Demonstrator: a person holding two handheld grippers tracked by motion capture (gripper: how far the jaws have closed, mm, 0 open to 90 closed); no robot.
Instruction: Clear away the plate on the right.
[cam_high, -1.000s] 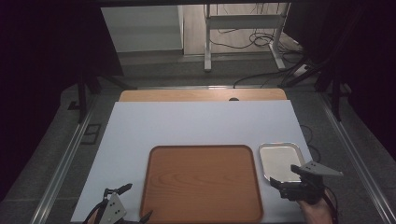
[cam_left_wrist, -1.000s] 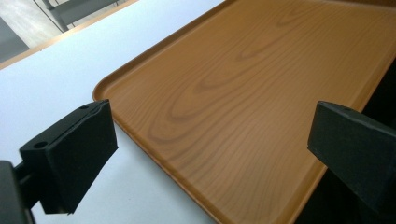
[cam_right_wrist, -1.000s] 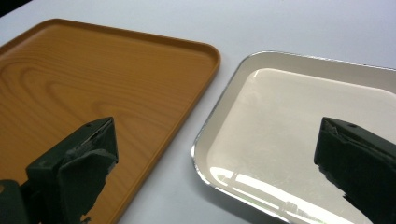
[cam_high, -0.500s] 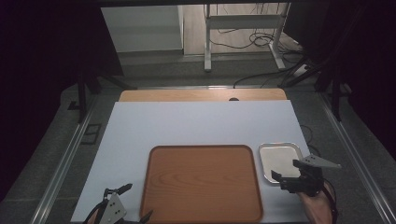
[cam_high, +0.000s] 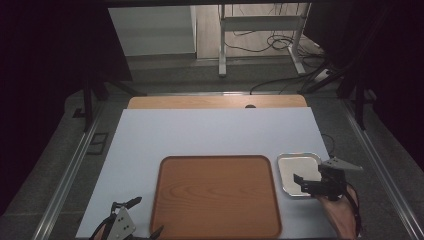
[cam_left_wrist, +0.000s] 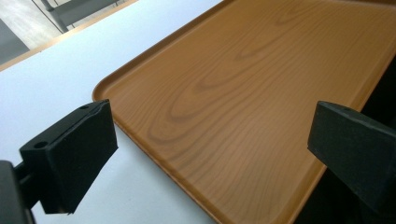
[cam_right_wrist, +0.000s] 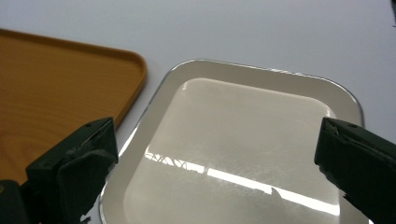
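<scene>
The table (cam_high: 210, 135) has a white top, and a strip of light wood shows along its far edge. Two things lie directly on the white surface. A large wooden tray (cam_high: 217, 195) with rounded corners and a low raised rim lies flat in the near middle part; its grain is clearly visible and nothing lies inside it. Just beside it, on the right, lies a small metal tray (cam_high: 300, 167), shiny and also with rounded corners. A narrow strip of white surface separates the two trays.
</scene>
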